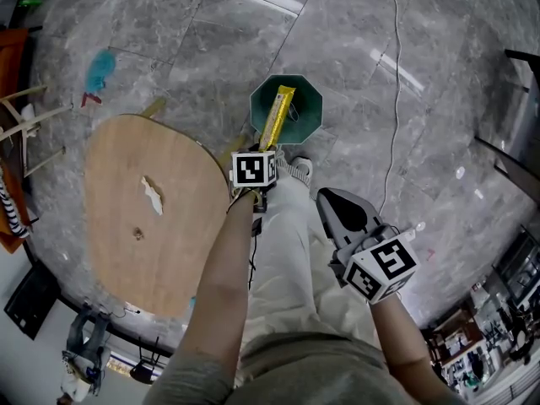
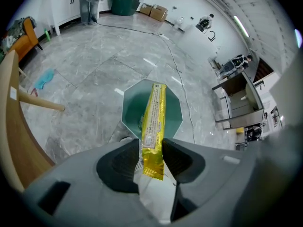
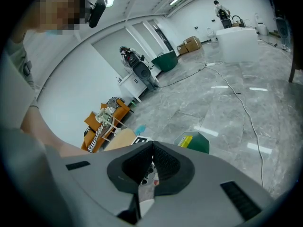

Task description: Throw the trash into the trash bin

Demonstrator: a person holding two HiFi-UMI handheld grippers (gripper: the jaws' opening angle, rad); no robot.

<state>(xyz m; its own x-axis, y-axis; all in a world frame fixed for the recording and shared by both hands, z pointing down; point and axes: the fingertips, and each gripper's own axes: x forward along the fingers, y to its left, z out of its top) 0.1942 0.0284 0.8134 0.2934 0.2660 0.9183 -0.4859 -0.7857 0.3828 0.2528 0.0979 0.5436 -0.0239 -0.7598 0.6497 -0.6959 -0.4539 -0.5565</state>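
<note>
A green octagonal trash bin stands on the grey floor just past the person's feet. My left gripper is shut on the lower end of a long yellow snack wrapper. The wrapper hangs over the bin's opening. In the right gripper view the bin and the wrapper show low down, beyond the jaws. My right gripper is held back to the right of the bin, shut, with nothing between its pads.
A round wooden table stands to the left, with a crumpled white scrap on it. A blue cloth lies on the floor beyond it. A thin cable runs across the floor to the right of the bin.
</note>
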